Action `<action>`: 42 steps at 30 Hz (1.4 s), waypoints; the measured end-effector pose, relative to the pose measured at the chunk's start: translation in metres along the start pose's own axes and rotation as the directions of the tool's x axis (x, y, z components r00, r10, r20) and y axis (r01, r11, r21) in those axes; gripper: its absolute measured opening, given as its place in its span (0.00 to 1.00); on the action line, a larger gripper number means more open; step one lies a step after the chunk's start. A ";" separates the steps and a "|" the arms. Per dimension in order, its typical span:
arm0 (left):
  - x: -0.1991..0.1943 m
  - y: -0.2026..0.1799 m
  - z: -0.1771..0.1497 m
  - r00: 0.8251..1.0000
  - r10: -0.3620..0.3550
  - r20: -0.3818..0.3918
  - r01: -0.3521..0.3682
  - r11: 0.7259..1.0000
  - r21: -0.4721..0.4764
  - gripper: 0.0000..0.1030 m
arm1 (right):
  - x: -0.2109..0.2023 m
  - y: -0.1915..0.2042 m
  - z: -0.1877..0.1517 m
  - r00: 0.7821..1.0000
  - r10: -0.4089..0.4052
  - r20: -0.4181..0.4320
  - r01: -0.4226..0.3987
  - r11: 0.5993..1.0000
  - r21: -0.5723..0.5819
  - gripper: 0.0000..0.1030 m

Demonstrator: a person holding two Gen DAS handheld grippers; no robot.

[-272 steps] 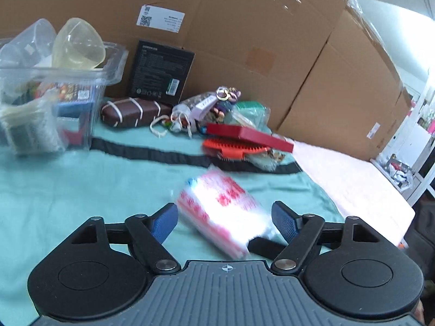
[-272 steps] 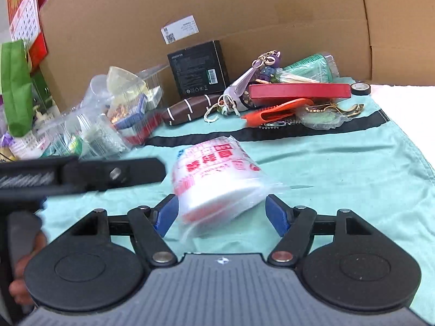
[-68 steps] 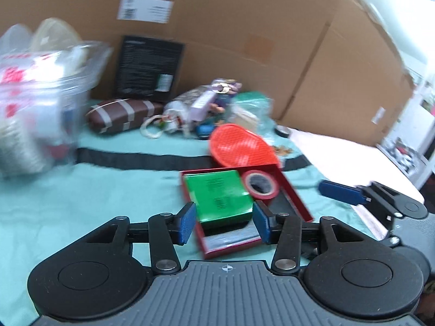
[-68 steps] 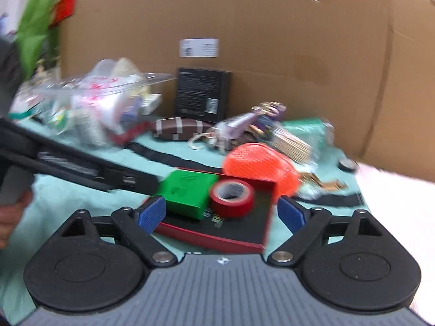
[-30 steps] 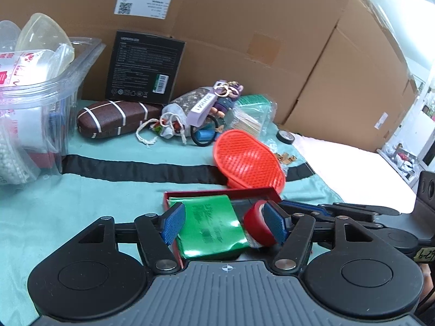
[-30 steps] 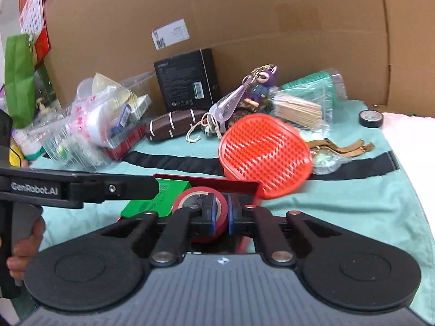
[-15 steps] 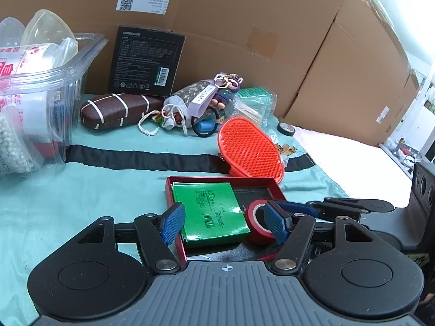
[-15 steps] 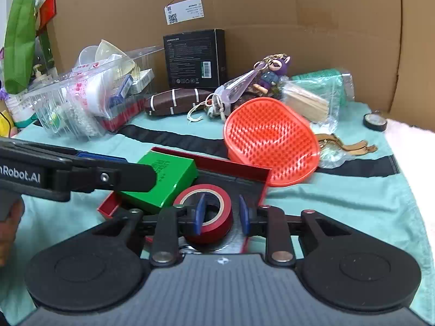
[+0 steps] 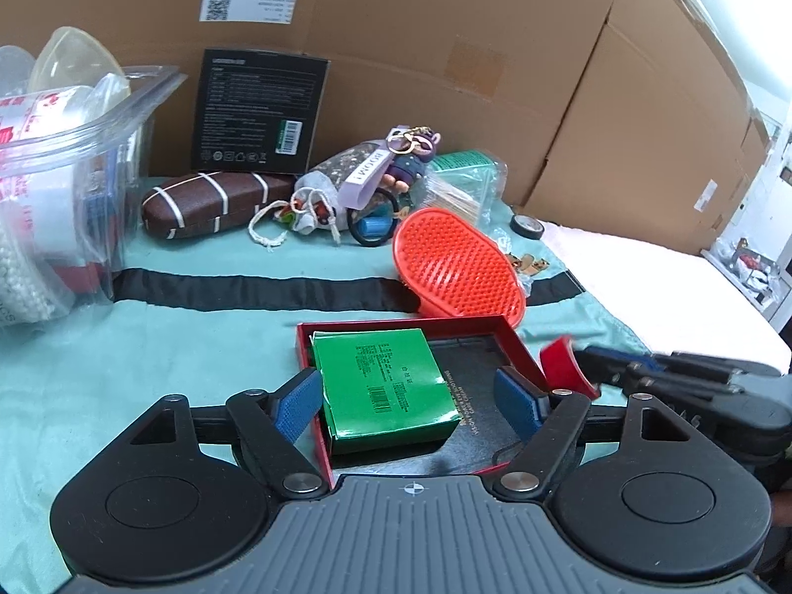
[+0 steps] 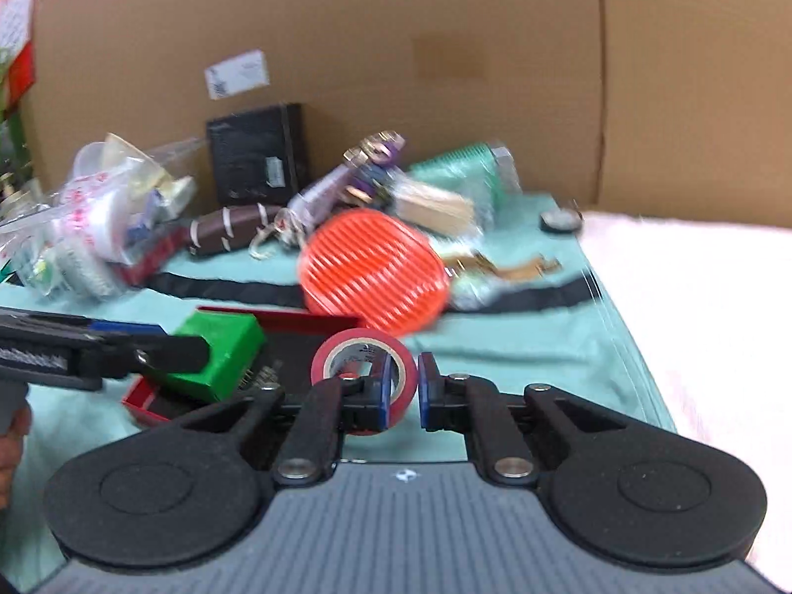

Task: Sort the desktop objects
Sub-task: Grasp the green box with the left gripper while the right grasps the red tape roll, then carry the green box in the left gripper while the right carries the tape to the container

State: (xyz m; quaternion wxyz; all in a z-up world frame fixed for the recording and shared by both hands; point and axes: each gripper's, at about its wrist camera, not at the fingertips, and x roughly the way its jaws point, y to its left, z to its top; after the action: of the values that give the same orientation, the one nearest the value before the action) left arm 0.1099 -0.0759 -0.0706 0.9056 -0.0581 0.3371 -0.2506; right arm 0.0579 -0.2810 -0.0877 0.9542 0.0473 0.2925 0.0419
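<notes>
A red tray (image 9: 515,341) lies on the teal cloth with a green box (image 9: 383,386) in it. My left gripper (image 9: 411,403) is open, its fingers on either side of the green box. My right gripper (image 10: 402,391) is shut on the wall of a red tape roll (image 10: 364,356) and holds it just past the tray's right edge; the roll also shows in the left wrist view (image 9: 564,366). The tray (image 10: 292,319) and the green box (image 10: 218,351) show in the blurred right wrist view too.
An orange bristle brush (image 9: 458,267) leans on the tray's far edge. Behind it lie a brown case (image 9: 208,203), a keychain pile (image 9: 396,168), a black box (image 9: 260,109) and a small tape roll (image 9: 527,226). A clear bin (image 9: 64,198) stands at left. Cardboard walls (image 9: 445,49) close the back.
My right gripper has closed on the red tape roll and lifted it out of the tray to the right. My left gripper stays open around the green box.
</notes>
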 end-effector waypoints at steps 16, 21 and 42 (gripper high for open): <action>0.035 -0.023 0.009 0.997 0.034 -0.074 -0.031 0.999 0.038 0.89 | 0.001 0.007 -0.001 0.999 0.037 0.008 -0.037 0.999 -0.028 0.13; 0.038 -0.021 0.013 0.996 0.047 -0.072 -0.043 0.998 0.048 0.65 | 0.002 0.005 -0.003 0.999 0.032 0.003 -0.032 0.999 -0.020 0.16; -0.014 -0.022 0.023 0.996 -0.044 0.075 0.039 0.997 0.061 0.63 | -0.036 0.017 0.030 0.989 0.111 0.096 -0.111 0.994 -0.005 0.11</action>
State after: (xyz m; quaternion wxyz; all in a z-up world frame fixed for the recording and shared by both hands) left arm 0.1063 -0.0893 -0.0391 0.9137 -0.0474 0.2936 -0.2769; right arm 0.0443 -0.2700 -0.0416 0.9633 0.0657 0.2432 0.0926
